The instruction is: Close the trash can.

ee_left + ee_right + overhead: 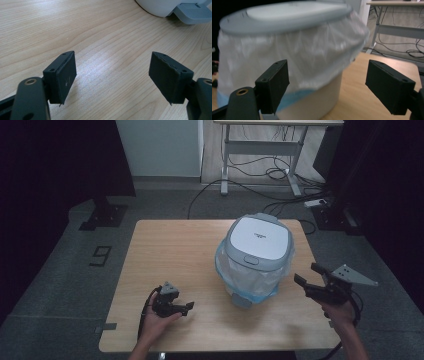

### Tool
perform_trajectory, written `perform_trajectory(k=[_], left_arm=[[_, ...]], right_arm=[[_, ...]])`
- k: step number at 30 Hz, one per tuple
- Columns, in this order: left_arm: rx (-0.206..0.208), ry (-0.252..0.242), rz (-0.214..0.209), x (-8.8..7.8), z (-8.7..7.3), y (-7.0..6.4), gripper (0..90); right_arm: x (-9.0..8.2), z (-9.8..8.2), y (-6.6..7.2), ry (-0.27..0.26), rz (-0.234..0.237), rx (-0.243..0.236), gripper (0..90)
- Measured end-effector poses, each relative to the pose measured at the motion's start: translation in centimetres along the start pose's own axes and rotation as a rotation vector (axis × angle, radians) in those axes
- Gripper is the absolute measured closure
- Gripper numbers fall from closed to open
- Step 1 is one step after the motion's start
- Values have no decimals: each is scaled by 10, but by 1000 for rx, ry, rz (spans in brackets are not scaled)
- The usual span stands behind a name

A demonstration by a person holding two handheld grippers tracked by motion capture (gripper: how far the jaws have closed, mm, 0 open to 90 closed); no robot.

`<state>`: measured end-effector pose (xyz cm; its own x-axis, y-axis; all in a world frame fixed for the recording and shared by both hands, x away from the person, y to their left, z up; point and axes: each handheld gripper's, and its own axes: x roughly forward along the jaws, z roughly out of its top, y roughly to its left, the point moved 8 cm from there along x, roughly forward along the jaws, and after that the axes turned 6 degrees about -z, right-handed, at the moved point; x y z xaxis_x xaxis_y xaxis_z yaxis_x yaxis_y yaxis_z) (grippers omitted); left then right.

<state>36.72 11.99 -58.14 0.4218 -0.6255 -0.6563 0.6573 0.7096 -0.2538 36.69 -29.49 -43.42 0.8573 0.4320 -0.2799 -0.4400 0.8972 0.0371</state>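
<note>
A white pedal bin with a grey-rimmed shut lid stands on the wooden table, right of centre. A clear bag liner hangs over its rim and down its sides. Its grey foot pedal points toward me. My left gripper lies low near the front left, open, nothing between its jaws; the left gripper view has the pedal ahead. My right gripper hovers open at the bin's right side, apart from it; the bin looms close in the right gripper view.
Beyond the table are a white desk frame and loose cables on the grey floor. A dark stand base sits at the back left. The table's left half is bare wood.
</note>
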Motion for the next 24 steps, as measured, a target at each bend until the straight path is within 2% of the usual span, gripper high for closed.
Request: perform_trajectory(k=[3,4,5,8,9,10,16,20,24], left_arm=[[-3,5,1,1,-1,1,223],[-3,5,1,1,-1,1,223],[-3,7,3,2,-2,1,223],[4,9,9,3,-3,1,225],[4,9,9,3,-3,1,227],[10,10,14,4,-3,2,228],[8,14,24,7,-5,4,228],[12,17,30,7,-6,5,227],[19,16,44,7,-7,7,226]], right_arm=[[0,-20,-4,27,-6,14,185],[0,-20,-4,27,-6,14,185],[2,-33,-8,49,-14,21,185],[4,-53,-13,79,-22,45,191],[4,-53,-13,79,-22,45,191],[7,-67,-17,108,-28,60,194],[15,-109,-22,196,-44,65,193],[18,-125,-23,238,-47,67,192],[19,-131,-23,253,-53,64,191]])
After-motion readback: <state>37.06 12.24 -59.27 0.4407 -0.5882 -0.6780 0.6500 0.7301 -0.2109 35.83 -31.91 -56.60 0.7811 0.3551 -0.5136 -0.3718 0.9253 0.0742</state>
